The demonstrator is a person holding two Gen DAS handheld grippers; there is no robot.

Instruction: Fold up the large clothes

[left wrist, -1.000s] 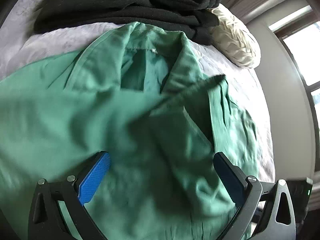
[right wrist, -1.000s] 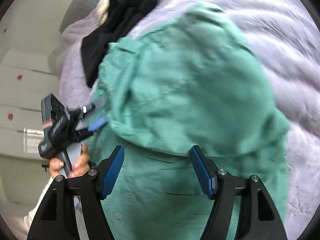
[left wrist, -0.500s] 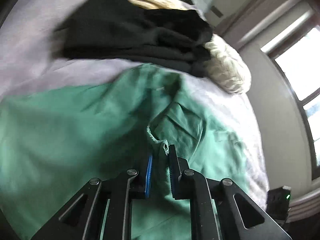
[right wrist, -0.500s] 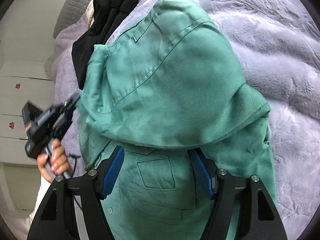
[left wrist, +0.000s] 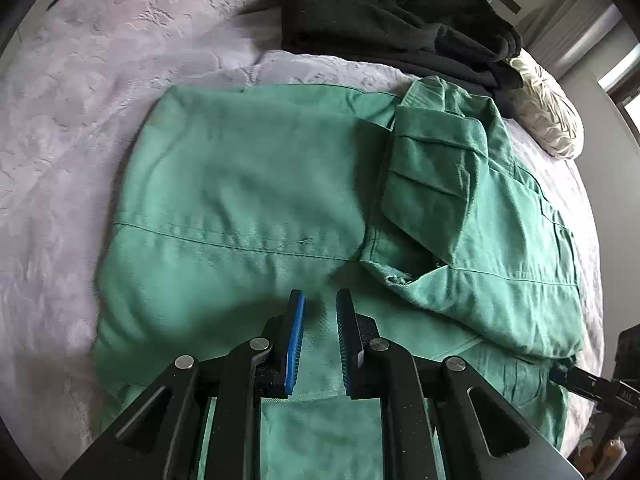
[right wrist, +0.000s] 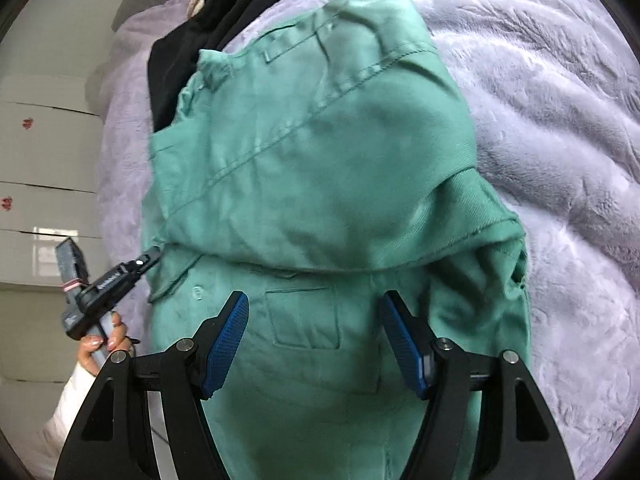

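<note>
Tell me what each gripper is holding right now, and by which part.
Nothing. The left gripper is narrowly parted with no cloth between its pads, and the right gripper is wide open above the green cotton jacket.

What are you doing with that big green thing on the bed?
A person is folding a green jacket on a fuzzy lilac blanket, holding tongs in each hand. Part of it is already folded over the rest. The left tongs are nearly closed just above the cloth, with nothing visibly pinched. The right tongs are wide open over a pocket. Black clothes are piled behind.
</note>
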